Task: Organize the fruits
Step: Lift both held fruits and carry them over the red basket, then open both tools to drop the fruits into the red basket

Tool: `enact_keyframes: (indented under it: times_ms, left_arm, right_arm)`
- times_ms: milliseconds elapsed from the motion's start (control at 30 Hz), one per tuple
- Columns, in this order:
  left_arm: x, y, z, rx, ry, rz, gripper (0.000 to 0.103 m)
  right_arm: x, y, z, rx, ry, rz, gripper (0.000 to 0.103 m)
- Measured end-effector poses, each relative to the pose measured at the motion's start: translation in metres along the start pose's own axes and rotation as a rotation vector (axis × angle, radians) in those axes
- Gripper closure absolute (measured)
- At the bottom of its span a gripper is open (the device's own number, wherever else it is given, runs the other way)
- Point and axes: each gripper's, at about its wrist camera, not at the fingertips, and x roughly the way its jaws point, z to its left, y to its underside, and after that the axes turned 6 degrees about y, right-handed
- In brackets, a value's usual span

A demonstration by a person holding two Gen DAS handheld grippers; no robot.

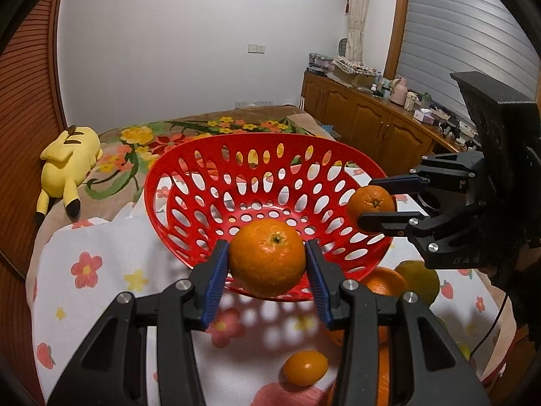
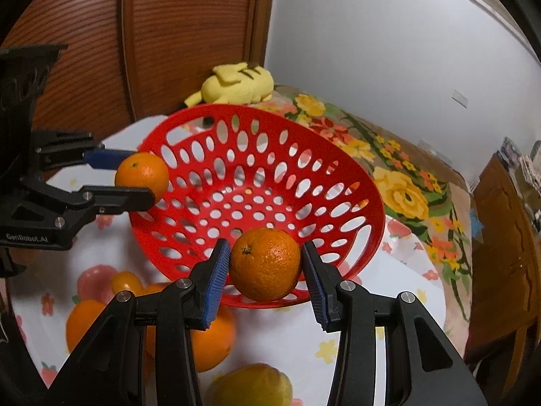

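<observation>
Jaws of left gripper (image 1: 267, 267) pinch orange (image 1: 267, 258) at frame centre; right gripper (image 2: 265, 267) clamps second orange (image 2: 265, 264) likewise. Red basket (image 1: 189, 162) (empty, tilted) lies just beyond both fruits; each hangs above near rim, release needs short forward reach.

- Red basket (image 1: 236, 182) of plastic, pierced with oval holes, tilted on the flowered cloth, empty inside.
- One orange (image 1: 267, 257), stem end up, clamped between blue pads at the basket's near rim.
- Second orange (image 1: 371, 203), smaller in view, pinched over the basket's right rim.
- Small oval orange fruit (image 1: 305, 367) lying on the cloth in front of the basket.
- More oranges (image 2: 83, 321) and a yellow lemon-like fruit (image 2: 250, 387) loose beside the basket.
</observation>
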Motion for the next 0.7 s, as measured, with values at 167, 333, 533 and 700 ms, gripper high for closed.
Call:
enact_keyframes:
  times_ms: [167,333,533,700]
  left_arm:
    - [0.007,-0.001,0.002,0.004,-0.001,0.013,0.059]
    - [0.007,-0.002,0.002,0.005,-0.001,0.014,0.059]
    - [0.007,-0.002,0.002,0.005,-0.001,0.014,0.059]
    - [0.009,-0.003,0.001,0.008,-0.003,0.018,0.059]
  right_arm:
    - [0.007,-0.001,-0.005,0.012,-0.017,0.014,0.059]
    - [0.013,-0.001,-0.005,0.018,-0.014,0.018,0.059]
    - [0.014,-0.001,-0.007,0.036,-0.020,0.015,0.058]
    - [0.009,-0.004,-0.009,0.060,-0.024,-0.012,0.058]
